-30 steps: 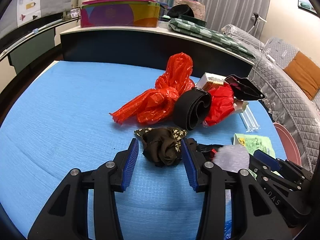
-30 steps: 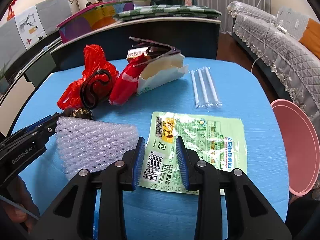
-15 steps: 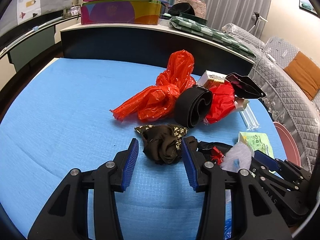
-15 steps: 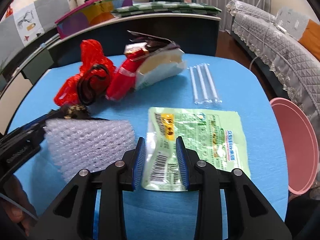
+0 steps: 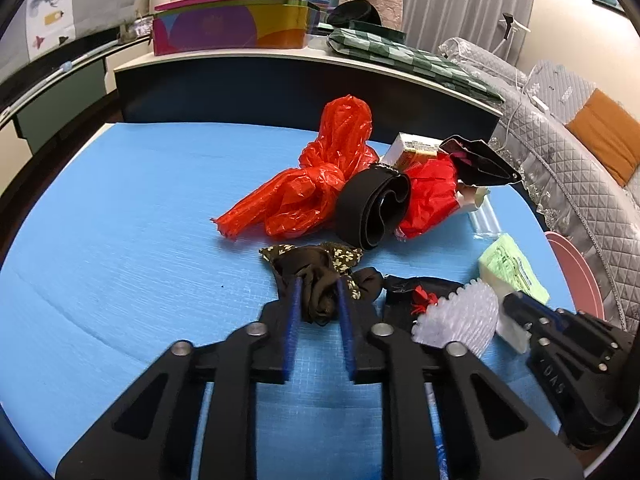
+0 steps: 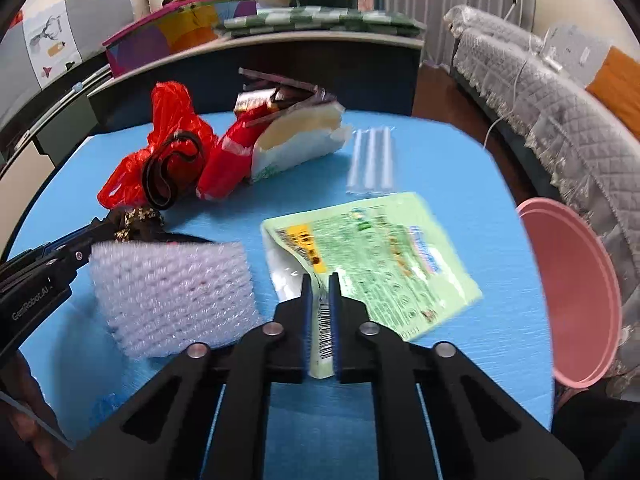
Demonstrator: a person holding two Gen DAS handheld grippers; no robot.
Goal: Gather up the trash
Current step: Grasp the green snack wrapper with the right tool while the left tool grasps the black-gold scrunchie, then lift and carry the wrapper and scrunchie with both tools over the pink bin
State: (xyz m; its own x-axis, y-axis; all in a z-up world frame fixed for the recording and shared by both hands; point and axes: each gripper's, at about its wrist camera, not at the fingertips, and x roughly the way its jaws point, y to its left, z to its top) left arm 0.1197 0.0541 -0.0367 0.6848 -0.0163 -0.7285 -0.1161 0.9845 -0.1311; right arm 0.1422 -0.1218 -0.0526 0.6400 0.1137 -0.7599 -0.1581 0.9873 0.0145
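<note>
My left gripper (image 5: 319,286) has its jaws closing on a crumpled brown cloth (image 5: 316,266) with a flowered edge, and the blue pads pinch it on the blue table (image 5: 120,220). My right gripper (image 6: 320,286) has its jaws closing on the barcode corner of a green wrapper (image 6: 380,248), which lifts and curls off the table. A sheet of bubble wrap (image 6: 172,292) lies between the two grippers. Beyond them sit a red plastic bag (image 5: 320,184), a rolled black band (image 5: 376,208) and a torn carton (image 6: 300,144).
A pink basin (image 6: 572,300) stands off the table's right edge, in front of a grey quilted sofa (image 6: 560,92). A clear pack of straws (image 6: 372,160) lies behind the wrapper. A dark counter (image 5: 280,80) with boxes runs along the back.
Both grippers closed: the left onto the brown cloth, the right onto the green wrapper's near corner, which now rises and turns off the table. The bubble wrap shifted slightly.
</note>
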